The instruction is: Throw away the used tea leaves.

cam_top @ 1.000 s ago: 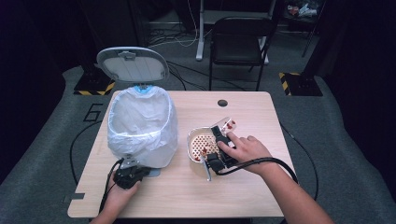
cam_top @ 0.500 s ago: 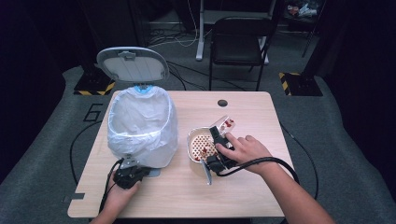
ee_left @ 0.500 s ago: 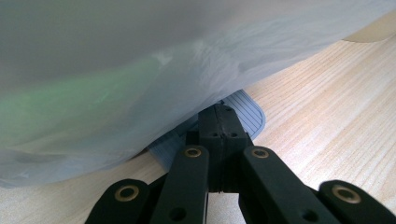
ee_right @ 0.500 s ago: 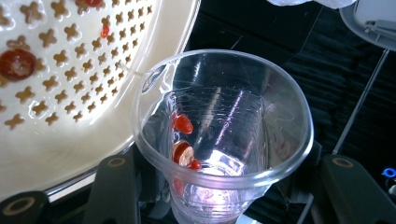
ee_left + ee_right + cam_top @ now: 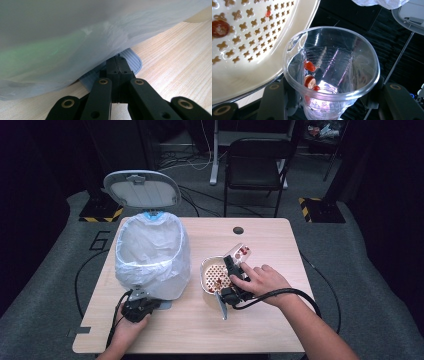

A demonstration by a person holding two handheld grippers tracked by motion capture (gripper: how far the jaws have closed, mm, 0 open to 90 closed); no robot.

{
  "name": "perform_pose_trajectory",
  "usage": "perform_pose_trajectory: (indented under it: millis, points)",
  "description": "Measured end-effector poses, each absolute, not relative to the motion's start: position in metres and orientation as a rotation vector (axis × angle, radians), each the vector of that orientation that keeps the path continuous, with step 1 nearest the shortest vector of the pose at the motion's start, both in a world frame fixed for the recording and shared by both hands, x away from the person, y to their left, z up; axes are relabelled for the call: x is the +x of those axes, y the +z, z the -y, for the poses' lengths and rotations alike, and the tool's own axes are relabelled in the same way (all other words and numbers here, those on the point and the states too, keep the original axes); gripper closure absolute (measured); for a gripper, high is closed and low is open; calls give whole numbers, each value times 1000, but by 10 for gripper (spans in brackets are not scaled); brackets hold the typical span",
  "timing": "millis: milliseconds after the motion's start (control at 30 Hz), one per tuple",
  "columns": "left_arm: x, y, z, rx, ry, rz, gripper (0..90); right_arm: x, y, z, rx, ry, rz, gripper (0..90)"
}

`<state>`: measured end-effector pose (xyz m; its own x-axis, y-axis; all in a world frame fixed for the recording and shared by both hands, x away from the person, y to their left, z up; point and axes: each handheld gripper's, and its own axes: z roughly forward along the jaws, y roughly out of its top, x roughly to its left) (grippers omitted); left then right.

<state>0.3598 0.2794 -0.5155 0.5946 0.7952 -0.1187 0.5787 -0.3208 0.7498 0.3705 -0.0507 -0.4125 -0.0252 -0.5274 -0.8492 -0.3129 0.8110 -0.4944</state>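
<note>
A clear plastic cup [image 5: 332, 62] with a few red pieces in its bottom sits between the jaws of my right gripper [image 5: 334, 100], which is shut on it. In the high view the cup [image 5: 239, 253] lies tipped at the far rim of a cream perforated strainer [image 5: 214, 276] holding red bits, with the right gripper [image 5: 231, 266] beside it. My left gripper [image 5: 117, 67] is shut, its tips resting on the ribbed grey pedal [image 5: 133, 61] of a bin [image 5: 150, 250] lined with a white bag. The bin's lid [image 5: 141, 190] stands open.
The wooden table [image 5: 260, 330] has a small dark hole [image 5: 238, 230] near its far edge. A metal handle [image 5: 221, 306] sticks out from the strainer toward the person. A black chair [image 5: 255, 165] stands behind the table. Cables trail off both sides.
The right hand has shifted the tipped cup slightly left, closer over the strainer. The left gripper has stayed on the pedal and the lid has stayed up.
</note>
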Motion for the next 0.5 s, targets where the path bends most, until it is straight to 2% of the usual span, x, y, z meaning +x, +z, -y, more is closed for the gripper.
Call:
perform_pose_trajectory:
  millis: [500]
  points:
    - [360,-516,-279,2027,346,-1086,900,371,-413,49,-715,-200,-1640,444]
